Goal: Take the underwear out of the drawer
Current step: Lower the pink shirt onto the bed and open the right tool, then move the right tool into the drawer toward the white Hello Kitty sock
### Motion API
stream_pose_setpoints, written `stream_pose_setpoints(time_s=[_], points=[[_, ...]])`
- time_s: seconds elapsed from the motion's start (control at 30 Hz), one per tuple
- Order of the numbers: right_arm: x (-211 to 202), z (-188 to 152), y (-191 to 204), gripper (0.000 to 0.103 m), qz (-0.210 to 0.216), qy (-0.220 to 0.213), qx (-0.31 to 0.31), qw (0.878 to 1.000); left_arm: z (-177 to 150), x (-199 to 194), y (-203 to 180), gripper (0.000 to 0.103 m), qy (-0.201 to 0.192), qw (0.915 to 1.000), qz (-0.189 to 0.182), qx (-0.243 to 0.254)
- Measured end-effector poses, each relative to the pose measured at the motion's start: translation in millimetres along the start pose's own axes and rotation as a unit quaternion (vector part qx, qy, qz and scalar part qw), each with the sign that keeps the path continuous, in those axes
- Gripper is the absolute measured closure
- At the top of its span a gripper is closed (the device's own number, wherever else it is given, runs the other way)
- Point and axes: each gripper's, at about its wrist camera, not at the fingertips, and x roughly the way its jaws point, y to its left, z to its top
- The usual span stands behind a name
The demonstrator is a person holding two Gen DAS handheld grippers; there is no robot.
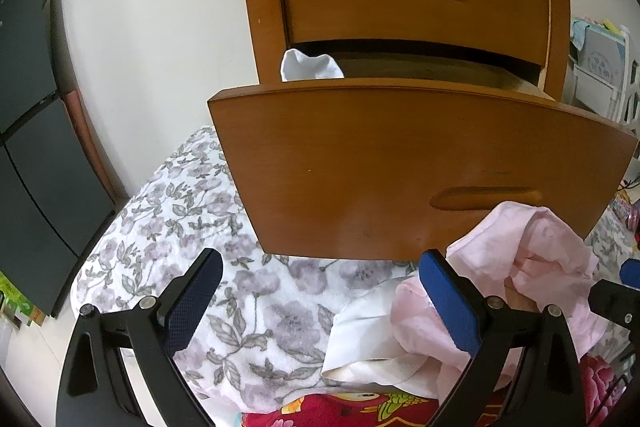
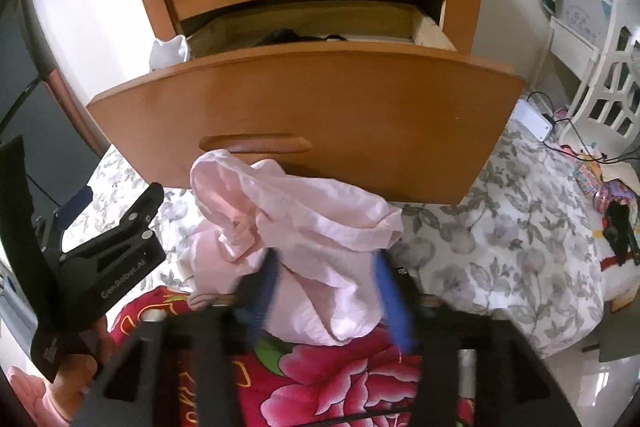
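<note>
The pink underwear (image 2: 304, 227) lies heaped on the floral bedding (image 2: 500, 247) just in front of the pulled-out lower drawer (image 2: 304, 115), so it is already out. The right gripper (image 2: 326, 291) stands half-open with its blue fingers (image 2: 390, 303) either side of the cloth, not pinching it, which reads as a release. The left gripper (image 1: 320, 303) hovers wide and empty to the left, while a white garment (image 1: 310, 66) peeks over the drawer's far-left corner, probably next.
</note>
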Motion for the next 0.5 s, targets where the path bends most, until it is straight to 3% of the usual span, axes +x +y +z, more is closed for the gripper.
stream_pose_setpoints(time_s=[0.37,0.5], points=[[-1.0,-3.8,-2.2,0.003,0.000,-0.008,0.005,1.000,-0.1,-1.4,-1.3,0.004,-0.001,1.0000,0.002,0.004],[-1.3,-3.8,-5.7,0.000,-0.004,-0.013,0.009,1.000,0.0,-1.1,-1.2,0.004,0.000,1.0000,0.002,0.004]])
